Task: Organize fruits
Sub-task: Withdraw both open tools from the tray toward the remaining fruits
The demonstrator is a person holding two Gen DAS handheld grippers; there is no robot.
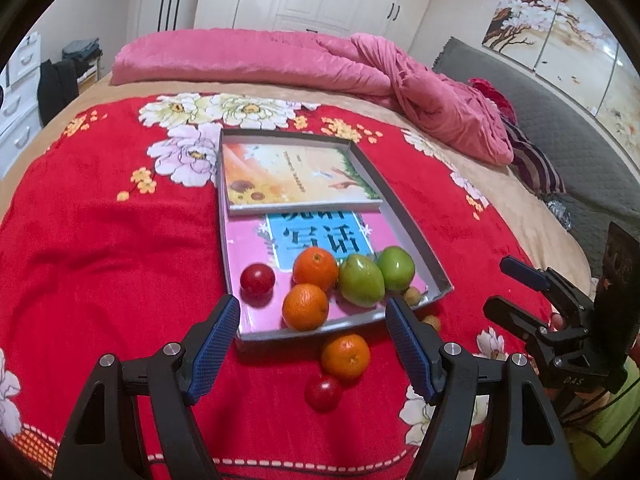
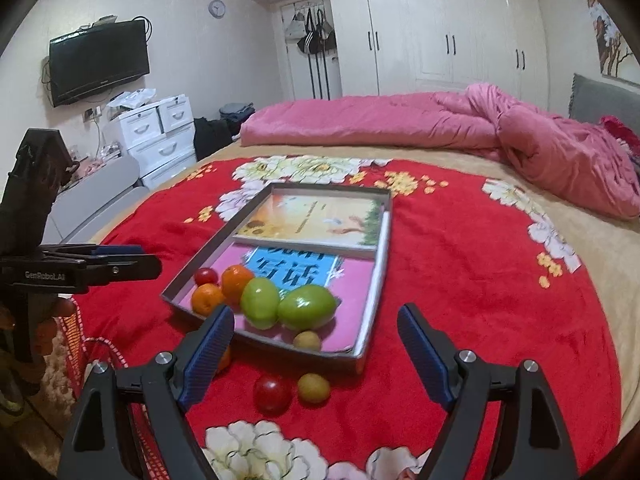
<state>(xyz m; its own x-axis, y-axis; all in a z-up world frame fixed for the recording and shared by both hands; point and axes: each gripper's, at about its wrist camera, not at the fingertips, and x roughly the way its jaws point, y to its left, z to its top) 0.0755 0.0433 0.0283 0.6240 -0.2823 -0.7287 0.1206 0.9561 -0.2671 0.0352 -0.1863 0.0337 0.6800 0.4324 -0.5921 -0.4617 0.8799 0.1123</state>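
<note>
A shallow grey box tray point(image 1: 416, 232) point(image 2: 180, 280) lies on the red floral blanket. Its near end holds two oranges point(image 1: 306, 306), two green fruits point(image 1: 360, 280) point(image 2: 306, 306), a red fruit point(image 1: 257, 278) and a small yellow fruit point(image 2: 307, 340). On the blanket before the tray lie an orange point(image 1: 345, 356), a red fruit point(image 1: 323, 392) point(image 2: 272, 394) and a small yellow fruit point(image 2: 314, 388). My left gripper point(image 1: 312, 344) is open and empty above the loose orange. My right gripper point(image 2: 316, 354) is open and empty above the loose red and yellow fruits.
Two books point(image 1: 296, 176) lie in the tray's far part. A pink quilt point(image 1: 320, 64) is bunched at the far side of the bed. A grey headboard point(image 1: 560, 128) is at the right. White drawers point(image 2: 160, 136) and a TV point(image 2: 98, 62) stand left of the bed.
</note>
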